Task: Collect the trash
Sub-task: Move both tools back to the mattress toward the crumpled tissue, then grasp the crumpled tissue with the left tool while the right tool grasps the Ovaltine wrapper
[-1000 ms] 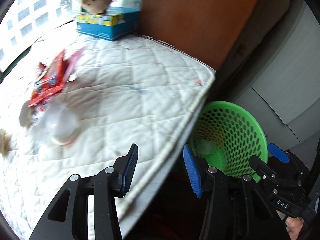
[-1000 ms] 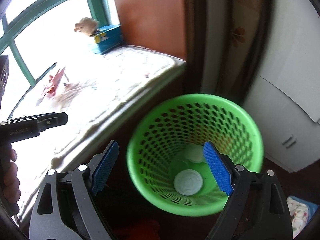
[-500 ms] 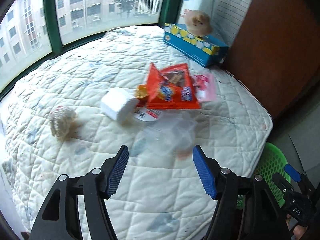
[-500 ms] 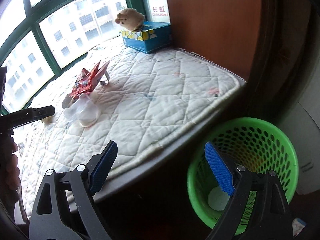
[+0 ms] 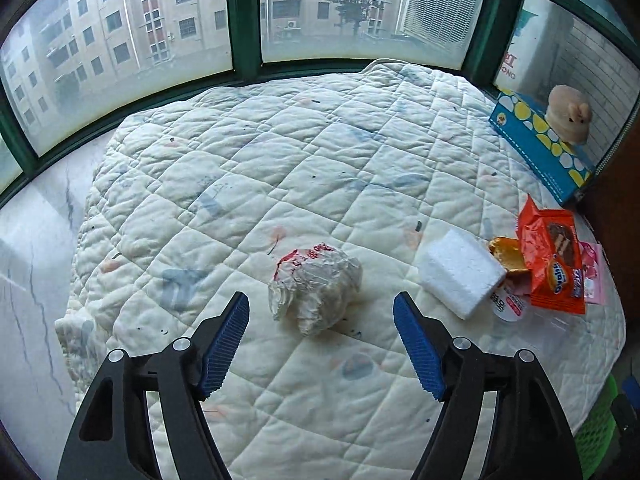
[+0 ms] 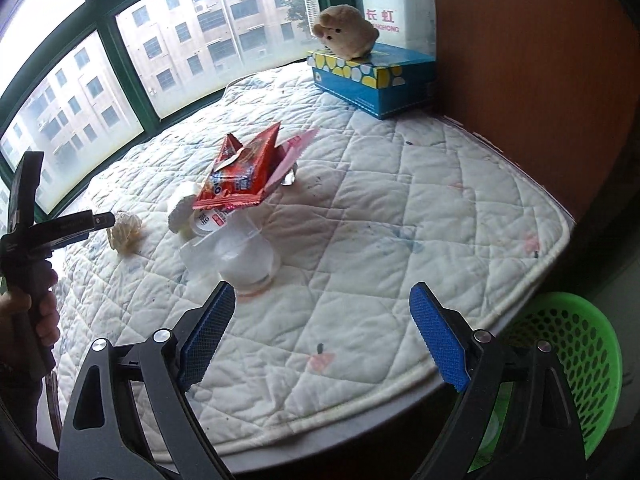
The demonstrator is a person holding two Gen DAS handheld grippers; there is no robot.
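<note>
Now my left gripper [image 5: 321, 346], jaws just widened and empty, nears the crumpled wrapper [image 5: 315, 287] (light, springy): closing off-centre could flick it away.

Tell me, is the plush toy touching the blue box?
Touching. In the right wrist view the plush toy sits directly on top of the blue box, no gap.

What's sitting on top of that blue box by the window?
A fluffy beige plush toy sits on the blue spotted cardboard tissue box. The toy covers the box's top opening, so any tissues stay unseen.
</note>
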